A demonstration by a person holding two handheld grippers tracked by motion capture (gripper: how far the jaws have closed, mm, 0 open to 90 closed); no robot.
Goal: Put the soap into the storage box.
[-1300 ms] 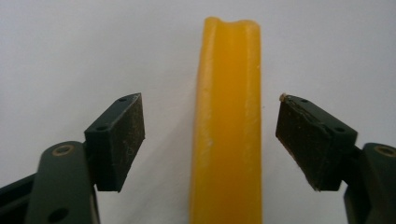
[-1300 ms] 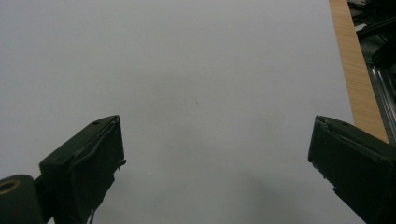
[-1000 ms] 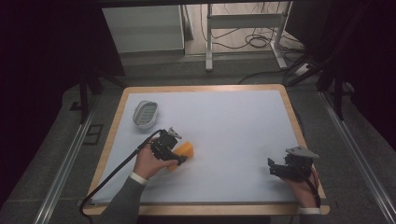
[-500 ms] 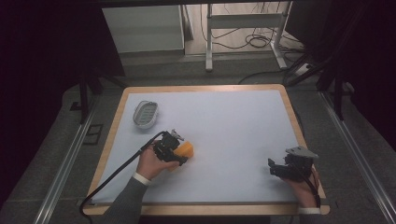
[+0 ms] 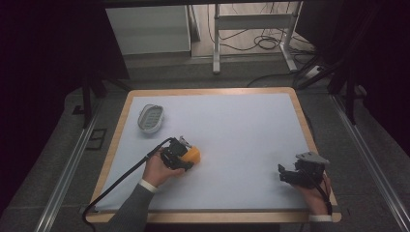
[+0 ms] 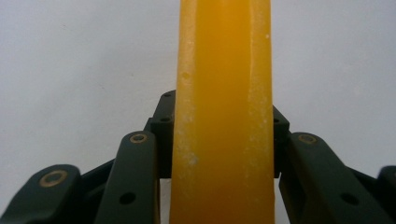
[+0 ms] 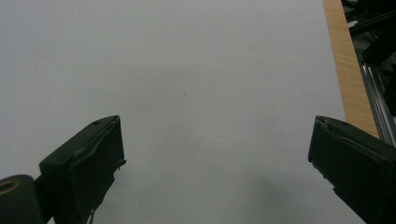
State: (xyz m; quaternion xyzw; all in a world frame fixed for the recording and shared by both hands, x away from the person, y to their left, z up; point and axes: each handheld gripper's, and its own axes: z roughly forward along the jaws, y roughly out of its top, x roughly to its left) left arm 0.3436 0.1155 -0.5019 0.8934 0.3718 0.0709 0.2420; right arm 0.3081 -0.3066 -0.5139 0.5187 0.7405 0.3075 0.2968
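We judge the main risk here to be slip: the orange soap bar (image 6: 223,112) looks smooth and waxy, with whitish residue along its edges, and our left gripper (image 5: 180,157) pinches it across its narrow faces only, so a quick swing or a looser squeeze could let it slide out and drop onto the white table mat (image 5: 241,125). In the left gripper view the jaws are clamped on the bar from both sides, and the bar runs straight up toward 12 o'clock. In the high view it juts from the gripper toward 3 o'clock, left of the mat's centre. The grey ridged soap dish (image 5: 150,117) sits at about 11 o'clock from it, well apart. Our right gripper (image 5: 296,174) hovers near the mat's right edge, jaws spread wide with nothing between them
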